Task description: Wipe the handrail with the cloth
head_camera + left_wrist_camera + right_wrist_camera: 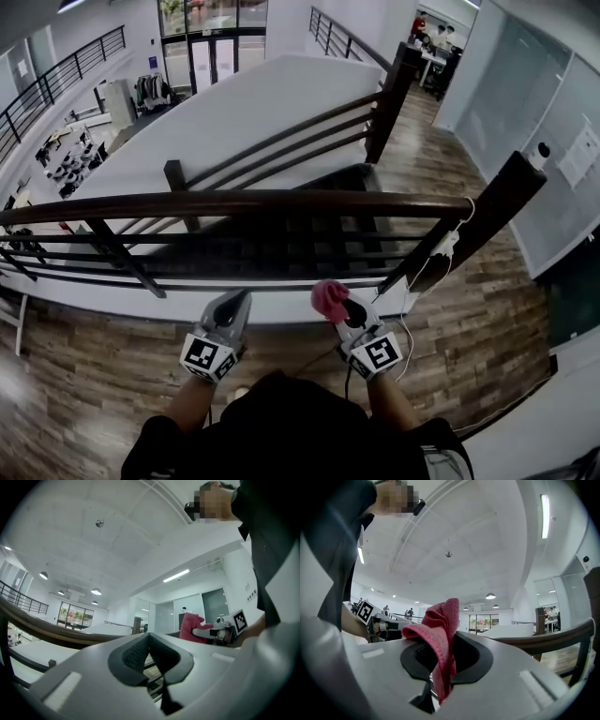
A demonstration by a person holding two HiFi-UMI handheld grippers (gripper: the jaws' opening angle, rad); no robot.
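A dark wooden handrail (234,203) runs across the head view above black balusters, ending at a thick post (487,220) on the right. My right gripper (339,305) is shut on a pink cloth (328,296), held below and short of the rail. The cloth (440,634) bunches up between the jaws in the right gripper view, with the handrail (553,637) ahead on the right. My left gripper (234,305) is shut and holds nothing; in its own view the handrail (47,632) curves past on the left and the pink cloth (192,626) shows at the right.
Beyond the rail a stairwell (309,234) drops to a lower floor with desks (70,155). A white cable (450,246) hangs at the post. A glass partition wall (544,122) stands on the right. Wood flooring (103,356) lies underfoot.
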